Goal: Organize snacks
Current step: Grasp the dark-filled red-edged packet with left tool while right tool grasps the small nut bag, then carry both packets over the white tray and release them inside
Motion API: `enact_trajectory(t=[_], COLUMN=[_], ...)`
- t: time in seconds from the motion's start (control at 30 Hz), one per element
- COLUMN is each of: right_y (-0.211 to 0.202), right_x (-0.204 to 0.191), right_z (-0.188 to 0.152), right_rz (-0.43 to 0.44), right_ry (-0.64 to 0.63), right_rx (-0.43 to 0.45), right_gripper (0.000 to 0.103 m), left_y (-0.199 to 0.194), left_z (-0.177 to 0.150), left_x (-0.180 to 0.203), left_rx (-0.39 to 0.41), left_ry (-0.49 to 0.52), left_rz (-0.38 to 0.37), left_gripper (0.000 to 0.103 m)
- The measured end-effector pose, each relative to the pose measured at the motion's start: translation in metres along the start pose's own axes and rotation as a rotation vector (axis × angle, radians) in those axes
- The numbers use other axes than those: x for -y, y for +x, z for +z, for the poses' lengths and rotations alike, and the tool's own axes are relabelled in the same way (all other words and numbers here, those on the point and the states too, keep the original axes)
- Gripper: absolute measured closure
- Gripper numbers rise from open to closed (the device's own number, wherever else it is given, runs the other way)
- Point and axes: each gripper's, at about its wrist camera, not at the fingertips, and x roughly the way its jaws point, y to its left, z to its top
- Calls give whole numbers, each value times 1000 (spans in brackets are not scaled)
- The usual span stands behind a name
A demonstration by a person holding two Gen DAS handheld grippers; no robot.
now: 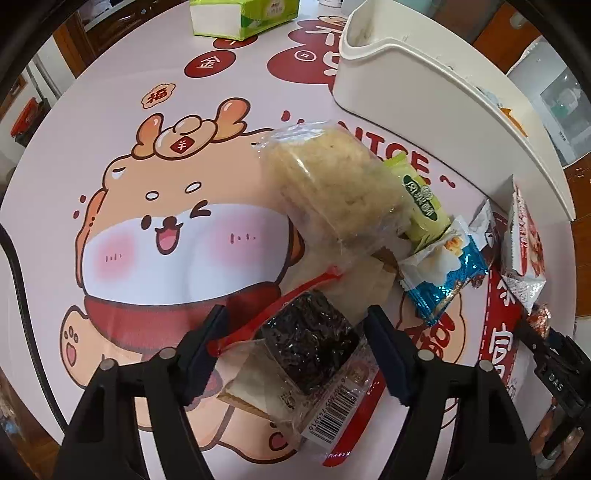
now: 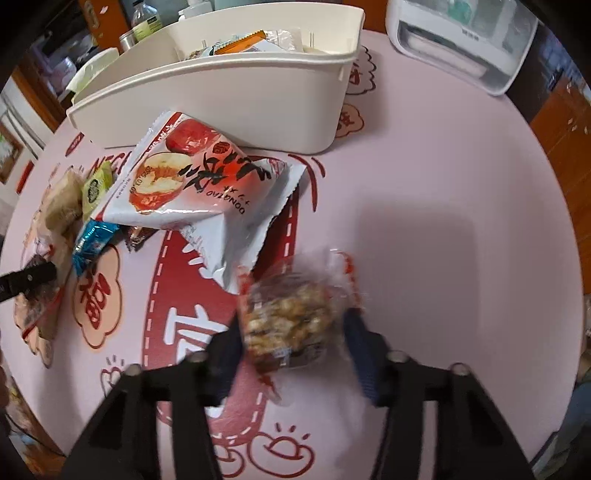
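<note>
My left gripper (image 1: 295, 354) is open around a clear-wrapped dark seaweed snack (image 1: 306, 347) lying on the table; its fingers do not touch it. Beyond it lie a pale crumbly snack in clear wrap (image 1: 328, 181), a green packet (image 1: 424, 199), a blue packet (image 1: 443, 269) and a white-and-red jujube bag (image 1: 524, 240). My right gripper (image 2: 291, 328) is shut on a brown nut-cluster snack in clear wrap (image 2: 288, 321). The jujube bag (image 2: 199, 181) lies just ahead of it. The white bin (image 2: 229, 85) behind holds several snacks.
A green tissue box (image 1: 240, 14) stands at the table's far side. A white appliance (image 2: 461, 40) sits at the far right. Bottles (image 2: 144, 18) stand behind the bin. The round table has a cartoon cloth (image 1: 166, 229).
</note>
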Motion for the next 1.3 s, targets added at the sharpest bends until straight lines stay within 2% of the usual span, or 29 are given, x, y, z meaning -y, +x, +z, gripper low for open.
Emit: enact_trajectory(t=[0.13,0.2,0.27,0.37,0.43,0.67,0.9,1.03,1.3], right_y=[-2,-3,-5,-9,-12,-37,-81,-109,-167], right_x=[3,2,1,1,0,-6,-21,-33,-52], right_z=[0,0,-2,-7,-11,-19,-24,-27,-41], right_rz=[22,23,30,48,55,85,102,110,103], right_ry=[7,5,4,22,32,51,70,83,94], right_rx=[6,9,11,13,16,54,122,168,269], right_gripper=[56,57,58,58,58,59,58,58,58], left_y=[1,-2,-8,-13,-18,-74,-155,-192,-224], left_z=[-1,-3,-8,-11,-13,-24,-29,-35,-52], left_x=[1,2,1,4,3,13,31,39,49], left_rx=[5,11,17,31,38,139,284,333,384], left_ry=[4,9,20,55,68,160,282,335,406], left_rz=[-14,-48,-27,20,25,62,40,42,23], left_gripper=[36,54,55,56,56,56,56,56,56])
